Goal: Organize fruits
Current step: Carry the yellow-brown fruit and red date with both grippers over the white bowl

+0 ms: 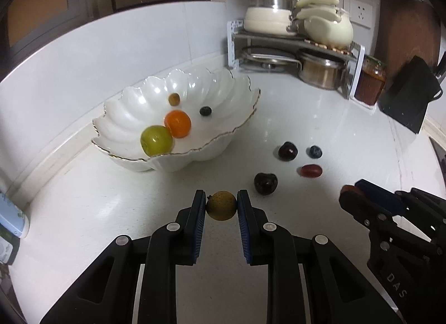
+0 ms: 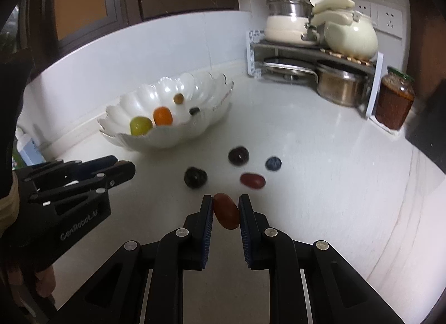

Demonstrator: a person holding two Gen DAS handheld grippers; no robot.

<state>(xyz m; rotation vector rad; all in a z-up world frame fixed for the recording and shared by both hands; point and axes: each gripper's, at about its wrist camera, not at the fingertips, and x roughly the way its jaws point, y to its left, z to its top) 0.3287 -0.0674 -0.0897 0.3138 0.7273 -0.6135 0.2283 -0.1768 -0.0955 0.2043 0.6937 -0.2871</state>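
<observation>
1. Spreading under everything is the white, glossy stone-like countertop, running back to a pale tiled wall with dark wooden window frames above; its smoothness suggests round fruit could roll if dropped rather than set down.
2. Standing in the far right corner is a grey two-tier pot rack loaded with cream and steel pots, a jar of red-orange preserve just beside it, all well apart from the work.
3. Sitting ahead and to the left of both grippers is the white scalloped ceramic bowl with a gold rim. It already holds a green round fruit touching an orange round fruit, plus a small brown fruit and a small dark berry.
4. The left gripper is closed around a round brownish-yellow speckled fruit, pinched at its sides and apparently lifted off the counter. The bowl lies forward-left of it, and this gripper looks the nearer of the two, so it probably goes first.
5. The right gripper clamps an oblong dark-red fruit, whose long axis tilts diagonally between the pads; the bowl lies further forward-left, across the left gripper's path.
6. Lying loose on the counter between grippers and rack are two dark cherry-like fruits, a blueberry and another red oblong fruit, near one another but apart, not yet gathered.
</observation>
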